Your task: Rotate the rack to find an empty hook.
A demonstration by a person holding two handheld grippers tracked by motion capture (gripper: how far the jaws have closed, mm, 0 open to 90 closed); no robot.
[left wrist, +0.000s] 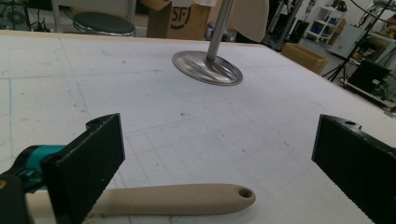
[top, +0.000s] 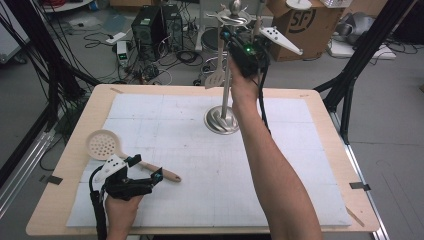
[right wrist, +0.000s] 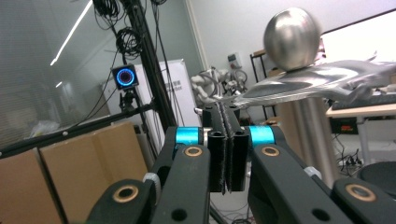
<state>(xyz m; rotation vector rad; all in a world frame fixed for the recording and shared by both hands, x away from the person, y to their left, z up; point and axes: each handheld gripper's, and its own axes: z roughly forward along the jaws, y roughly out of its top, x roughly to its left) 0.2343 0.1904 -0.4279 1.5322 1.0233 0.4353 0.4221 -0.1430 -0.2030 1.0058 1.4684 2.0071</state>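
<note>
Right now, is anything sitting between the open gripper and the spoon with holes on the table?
Nothing visible does. The left gripper stands open right over the beige spoon's handle: one jaw is beside the handle, the other stands clear of its tip. Only the bare white mat lies around it.

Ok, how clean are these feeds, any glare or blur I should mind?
High view: even light, slightly soft, metal stand base shines. Left gripper view: the spoon handle is sharp, the background softer. Right gripper view: the shut right gripper is sharp; the steel ball shows a highlight, and ceiling strips glare on the glass at left.
</note>
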